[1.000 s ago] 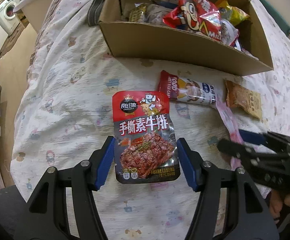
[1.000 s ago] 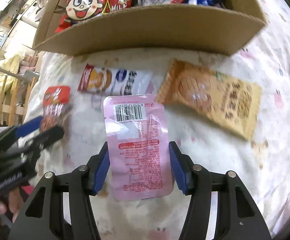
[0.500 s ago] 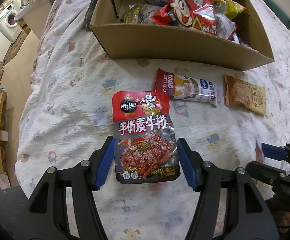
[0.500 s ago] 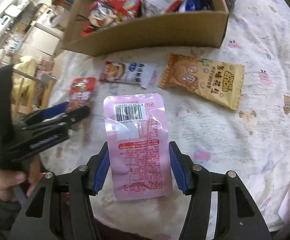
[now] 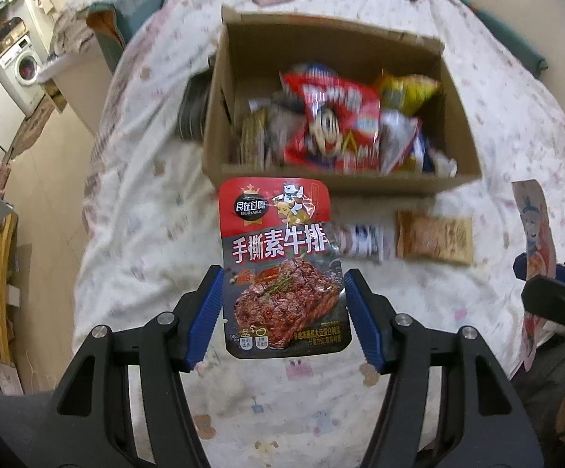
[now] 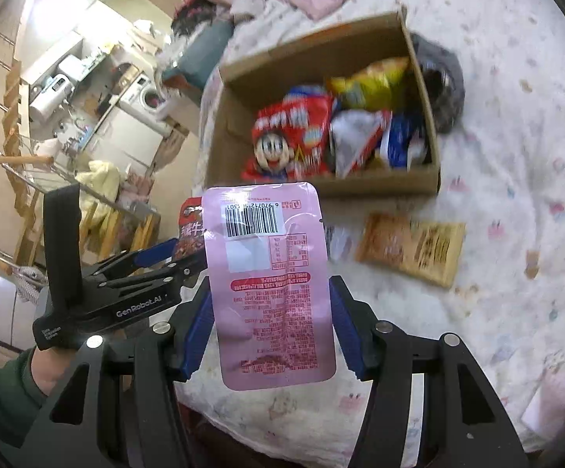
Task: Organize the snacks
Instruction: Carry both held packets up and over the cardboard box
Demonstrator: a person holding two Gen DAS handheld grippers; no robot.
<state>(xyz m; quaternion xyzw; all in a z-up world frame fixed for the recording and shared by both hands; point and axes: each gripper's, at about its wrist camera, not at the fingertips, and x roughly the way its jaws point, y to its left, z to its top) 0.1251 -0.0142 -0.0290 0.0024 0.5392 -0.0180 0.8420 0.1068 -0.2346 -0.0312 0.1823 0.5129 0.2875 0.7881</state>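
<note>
My left gripper [image 5: 284,319] is shut on a red and black steak-picture snack pouch [image 5: 278,265], held upright above the bed. My right gripper [image 6: 270,325] is shut on a pink pouch [image 6: 270,284] with its barcode side toward the camera. Beyond both stands an open cardboard box [image 5: 333,183] [image 6: 380,185] on the bed, holding several snack bags, a big red one [image 5: 329,124] [image 6: 290,136] on top. In the right wrist view the left gripper [image 6: 173,251] with its pouch shows at left, gripped by a hand in a dark green sleeve.
Two snacks lie on the patterned bedsheet [image 5: 146,202] in front of the box: an orange-brown packet [image 5: 432,241] [image 6: 411,247] and a white and blue packet [image 5: 360,240]. A dark bundle [image 6: 438,82] lies beside the box. A washing machine [image 5: 25,66] and shelves stand past the bed's left edge.
Both grippers have risen off the bed with their pouches still held. The views tilted up, so the box's inside and the room beyond now show.
</note>
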